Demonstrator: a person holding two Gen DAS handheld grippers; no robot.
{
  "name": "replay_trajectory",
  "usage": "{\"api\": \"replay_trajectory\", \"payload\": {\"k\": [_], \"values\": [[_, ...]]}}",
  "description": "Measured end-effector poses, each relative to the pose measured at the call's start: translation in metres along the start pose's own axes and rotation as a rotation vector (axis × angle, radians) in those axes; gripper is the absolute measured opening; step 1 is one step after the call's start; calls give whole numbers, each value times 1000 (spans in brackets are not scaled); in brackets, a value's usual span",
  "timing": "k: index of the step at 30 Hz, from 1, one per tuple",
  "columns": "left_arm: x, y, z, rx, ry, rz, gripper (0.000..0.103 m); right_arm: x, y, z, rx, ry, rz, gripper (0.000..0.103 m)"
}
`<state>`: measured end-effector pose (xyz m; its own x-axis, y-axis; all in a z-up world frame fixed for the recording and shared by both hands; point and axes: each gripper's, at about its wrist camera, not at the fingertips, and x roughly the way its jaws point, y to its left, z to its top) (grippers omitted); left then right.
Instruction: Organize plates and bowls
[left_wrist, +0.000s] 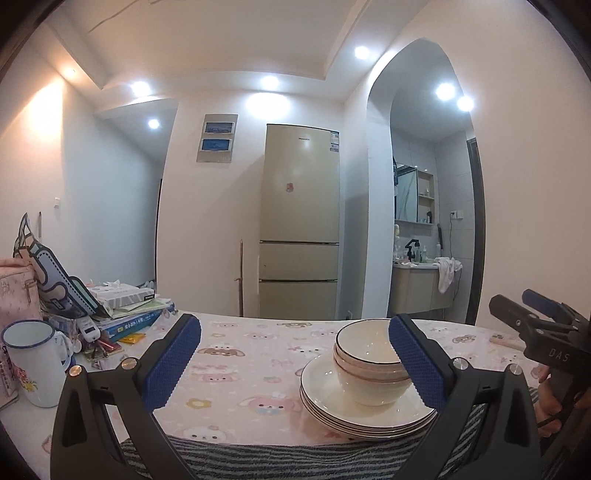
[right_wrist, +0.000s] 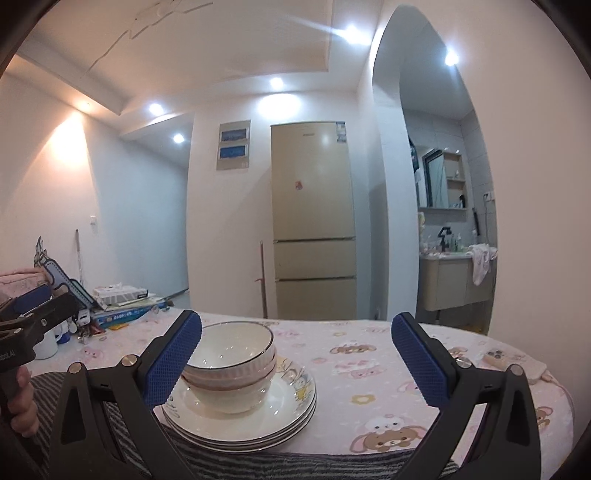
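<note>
Bowls (left_wrist: 371, 360) nested atop stacked plates (left_wrist: 364, 411), near worktop (left_wrist: 236, 369) front edge. My left hand-held gripper (left_wrist: 295, 363) and right hand-held gripper (right_wrist: 297, 363) both spread, empty, hovering apart from stack. Sorting looks finished; nothing loose visible.

We see a table (left_wrist: 258, 354) under a pink cartoon-animal cloth. On it rest stacked plates (left_wrist: 364, 415), a white enamel mug (left_wrist: 35, 363) and piled books (left_wrist: 133, 317).
</note>
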<state>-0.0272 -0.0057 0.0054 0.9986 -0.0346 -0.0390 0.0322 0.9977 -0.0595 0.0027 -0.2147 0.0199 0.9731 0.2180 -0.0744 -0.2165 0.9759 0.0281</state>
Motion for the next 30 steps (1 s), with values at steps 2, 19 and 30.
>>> {"api": "replay_trajectory", "payload": {"k": [2,19,30], "values": [[2,-3,-4,10,14,-11,103,2,-4,-1,18,12,-6,103],[6,13,-10,-82,48,-3,103,11,12,-10,-73,69,-20,103],[13,7,-11,-54,80,10,103,9,16,-11,-92,60,-33,103]]}}
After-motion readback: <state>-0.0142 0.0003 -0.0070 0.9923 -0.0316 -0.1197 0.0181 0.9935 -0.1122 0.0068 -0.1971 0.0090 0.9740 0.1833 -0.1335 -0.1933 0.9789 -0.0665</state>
